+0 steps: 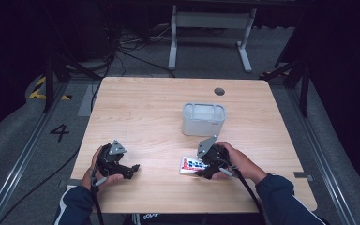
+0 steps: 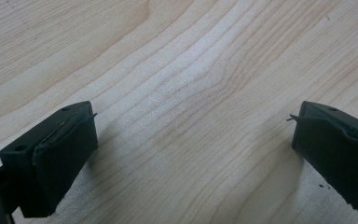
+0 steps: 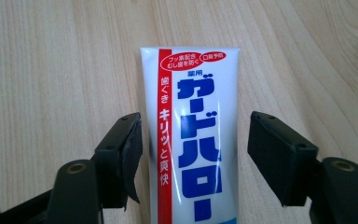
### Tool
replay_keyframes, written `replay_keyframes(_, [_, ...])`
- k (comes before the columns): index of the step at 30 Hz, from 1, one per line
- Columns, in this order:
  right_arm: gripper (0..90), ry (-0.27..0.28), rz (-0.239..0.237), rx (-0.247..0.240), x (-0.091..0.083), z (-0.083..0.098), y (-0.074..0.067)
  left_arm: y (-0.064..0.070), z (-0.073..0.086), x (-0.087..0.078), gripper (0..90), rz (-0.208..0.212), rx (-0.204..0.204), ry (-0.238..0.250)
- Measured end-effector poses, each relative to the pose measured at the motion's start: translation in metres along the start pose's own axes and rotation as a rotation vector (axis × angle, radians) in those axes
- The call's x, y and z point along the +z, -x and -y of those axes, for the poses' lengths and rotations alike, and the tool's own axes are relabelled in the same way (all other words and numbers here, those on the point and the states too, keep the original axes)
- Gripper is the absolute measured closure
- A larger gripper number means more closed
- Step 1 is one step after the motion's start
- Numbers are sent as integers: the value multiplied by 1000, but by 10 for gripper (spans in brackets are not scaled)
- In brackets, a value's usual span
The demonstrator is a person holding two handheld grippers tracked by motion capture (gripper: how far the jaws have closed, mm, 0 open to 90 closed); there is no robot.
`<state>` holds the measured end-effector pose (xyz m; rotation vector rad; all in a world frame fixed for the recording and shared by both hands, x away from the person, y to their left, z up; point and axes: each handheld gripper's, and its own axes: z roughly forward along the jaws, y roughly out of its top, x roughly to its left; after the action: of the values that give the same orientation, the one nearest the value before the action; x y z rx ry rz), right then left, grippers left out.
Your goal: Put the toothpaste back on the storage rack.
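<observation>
A white toothpaste tube (image 1: 191,164) (image 3: 196,140) with blue and red lettering lies flat on the wooden table (image 1: 140,112). My right gripper (image 1: 199,168) (image 3: 196,123) reaches over it from the right, one jaw on each side of the tube. The left pad (image 3: 133,144) sits right at the tube's edge and a narrow gap shows at the right pad (image 3: 275,149), so the jaws are open. My left gripper (image 1: 134,169) (image 2: 195,114) rests near the table's front left, its jaws wide open over bare wood.
A pale grey rectangular bin (image 1: 204,119) stands upright just beyond the right hand, near the table's middle. A dark round cable hole (image 1: 219,91) sits near the far edge. Cables trail from both grippers toward the front edge.
</observation>
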<state>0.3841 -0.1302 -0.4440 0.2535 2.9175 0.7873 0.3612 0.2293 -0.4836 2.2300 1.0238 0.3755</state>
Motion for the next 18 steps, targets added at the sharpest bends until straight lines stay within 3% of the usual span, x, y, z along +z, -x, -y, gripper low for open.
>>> replay_keyframes(9, [394,-60,-6,5,9,-4,1,0,0,0,5,1,-2,0])
replay_keyframes(18, [401,-85,-22,13,15,-8,2,0,0,0,6,0,0,0])
